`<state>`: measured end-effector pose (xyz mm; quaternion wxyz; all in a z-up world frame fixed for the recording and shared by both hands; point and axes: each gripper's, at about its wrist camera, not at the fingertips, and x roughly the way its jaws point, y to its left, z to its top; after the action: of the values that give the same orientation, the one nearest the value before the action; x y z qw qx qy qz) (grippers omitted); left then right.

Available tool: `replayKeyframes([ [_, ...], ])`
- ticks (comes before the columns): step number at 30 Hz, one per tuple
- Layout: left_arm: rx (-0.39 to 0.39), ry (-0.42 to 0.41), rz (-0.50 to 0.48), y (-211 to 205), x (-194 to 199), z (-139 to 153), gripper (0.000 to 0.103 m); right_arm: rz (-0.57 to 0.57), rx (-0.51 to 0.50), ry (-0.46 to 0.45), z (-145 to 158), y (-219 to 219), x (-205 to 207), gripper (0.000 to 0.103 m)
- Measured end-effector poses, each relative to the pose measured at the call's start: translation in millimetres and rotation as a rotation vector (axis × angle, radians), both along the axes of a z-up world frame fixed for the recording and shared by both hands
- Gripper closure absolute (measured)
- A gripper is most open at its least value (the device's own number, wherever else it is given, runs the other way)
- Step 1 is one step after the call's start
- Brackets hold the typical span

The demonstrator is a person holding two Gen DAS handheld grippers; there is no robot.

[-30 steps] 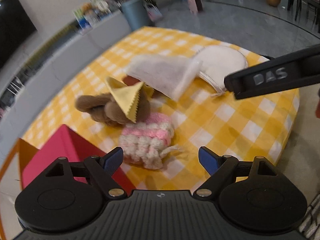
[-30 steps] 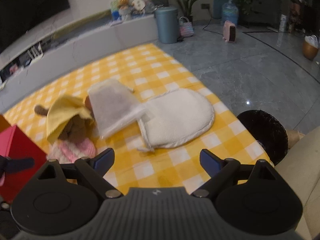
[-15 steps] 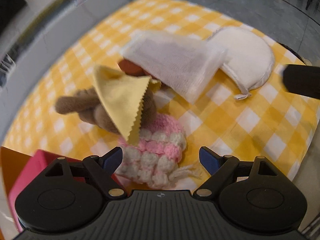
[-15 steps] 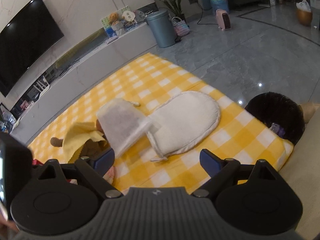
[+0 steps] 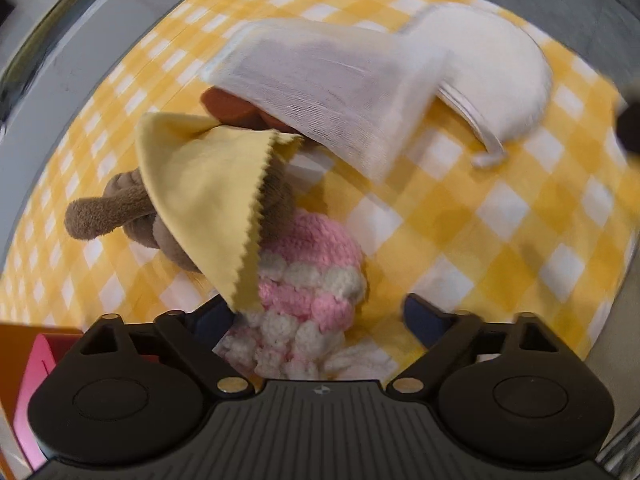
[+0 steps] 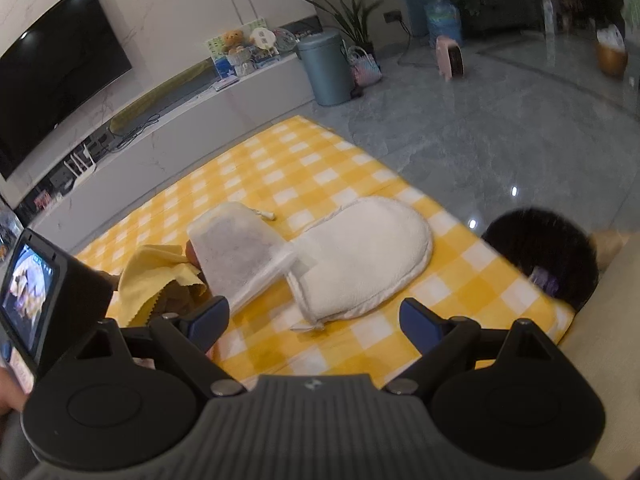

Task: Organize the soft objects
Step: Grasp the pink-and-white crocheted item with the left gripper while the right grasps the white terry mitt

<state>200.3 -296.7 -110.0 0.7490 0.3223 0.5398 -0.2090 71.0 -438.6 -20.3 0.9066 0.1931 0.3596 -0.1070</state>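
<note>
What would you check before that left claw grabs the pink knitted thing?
1. Left gripper open: ok.
2. Pink knit between its fingers: ok, it lies right ahead.
3. Knit free of other things: not ok, the yellow cloth hangs over its edge and the brown plush lies against it.
4. Red box within view for the drop: ok, at lower left.
5. Right gripper out of the way: ok, open and empty above the white mitt.

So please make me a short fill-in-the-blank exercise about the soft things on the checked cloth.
1. The yellow cloth is draped over a brown ____ toy.
2. The knitted piece between the left gripper fingers is white and ____.
3. The right gripper holds ____.
4. The fluffy white mitt lies on a yellow-and-white ____ cloth.

Missing words: plush; pink; nothing; checked
</note>
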Motion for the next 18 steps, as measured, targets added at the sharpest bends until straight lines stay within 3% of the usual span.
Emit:
replayKeyframes([
  [2, 0.048, -0.040, -0.052, 0.6, -10.3, -1.0, 0.022, -0.011, -0.084, -0.012, 5.1, -1.6, -2.5, 0.012],
  [4, 0.082, -0.062, -0.078, 2.3, -17.2, 0.4, 0.043, -0.031, -0.165, -0.024, 9.8, -6.4, -5.9, 0.012],
  [7, 0.070, -0.056, -0.076, 7.0, -20.8, 5.4, 0.058, -0.069, -0.152, -0.033, 12.2, -23.6, -9.1, 0.012],
  [11, 0.011, -0.029, -0.053, 13.0, -28.4, 16.8, 0.064, -0.110, -0.053, -0.029, 6.2, -42.6, -8.7, 0.012],
  [14, -0.081, 0.014, -0.075, 18.7, -43.1, 32.3, 0.065, -0.097, -0.020, -0.023, -0.6, -43.0, -2.5, 0.016],
  [18, -0.160, 0.080, -0.099, 18.5, -56.3, 40.7, 0.059, -0.039, 0.030, -0.008, -15.7, -32.8, 15.9, 0.017],
])
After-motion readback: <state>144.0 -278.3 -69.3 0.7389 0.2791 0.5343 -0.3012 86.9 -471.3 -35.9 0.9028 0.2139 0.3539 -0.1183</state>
